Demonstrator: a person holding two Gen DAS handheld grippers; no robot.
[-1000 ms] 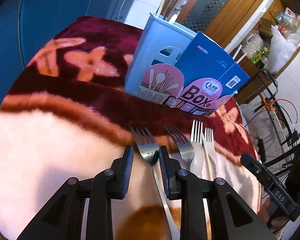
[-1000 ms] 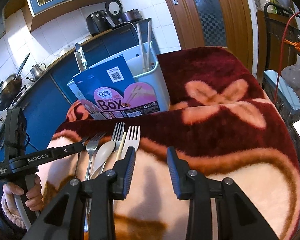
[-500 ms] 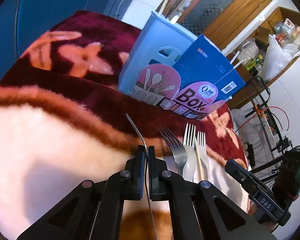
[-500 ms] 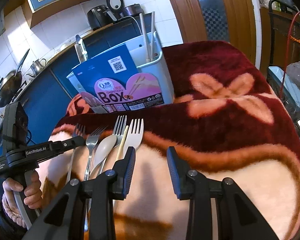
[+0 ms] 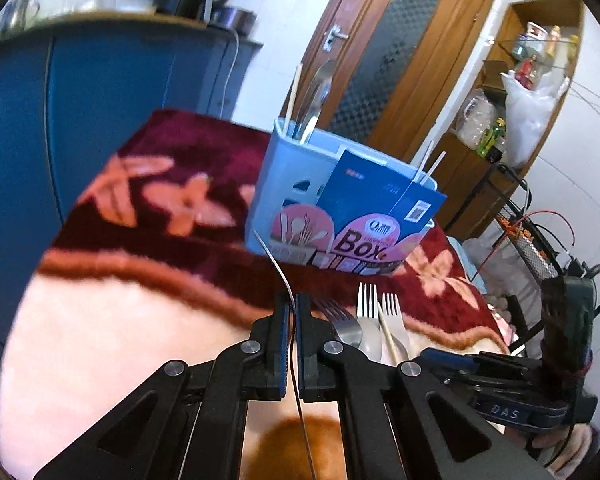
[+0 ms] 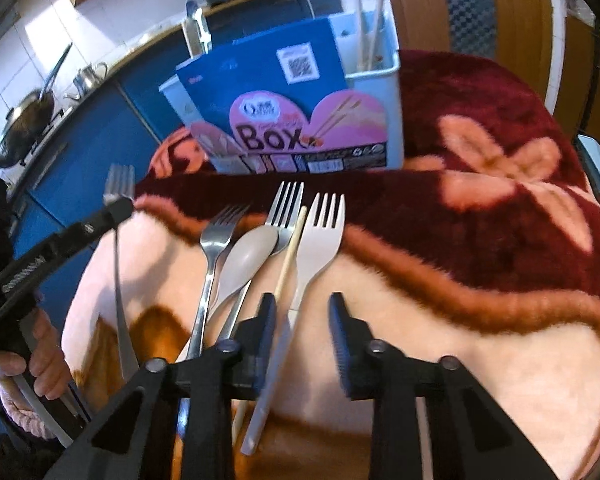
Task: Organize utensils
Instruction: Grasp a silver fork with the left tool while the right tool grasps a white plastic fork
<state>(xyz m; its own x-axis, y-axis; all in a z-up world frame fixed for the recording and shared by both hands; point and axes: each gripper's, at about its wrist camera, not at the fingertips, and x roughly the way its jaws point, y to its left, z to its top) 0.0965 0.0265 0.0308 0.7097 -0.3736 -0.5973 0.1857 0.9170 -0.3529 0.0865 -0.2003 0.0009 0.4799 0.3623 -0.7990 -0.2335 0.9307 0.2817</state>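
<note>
**Steel fork pinched edge-on, clear of the blanket**

A metal fork (image 5: 278, 268) is clamped between the fingers of the left claw (image 5: 291, 308), gripped at the neck just below the tines and seen edge-on, its handle trailing down beneath the claw. It is held above the blanket-covered surface (image 5: 100, 320), short of the blue utensil box (image 5: 300, 184). The fork is judged to be stiff, fairly light and smooth; a grip so close to the tines leaves the long handle free to swing or slip, so a firm pinch is advised. The right claw (image 6: 303, 316) is seen spread apart and empty, over the handle of a white plastic fork (image 6: 320, 236), which is probably lighter and more flexible. Beside it lie a chopstick (image 6: 292, 252), a pale spoon (image 6: 248, 256) and two further steel forks (image 6: 220, 236).
</note>
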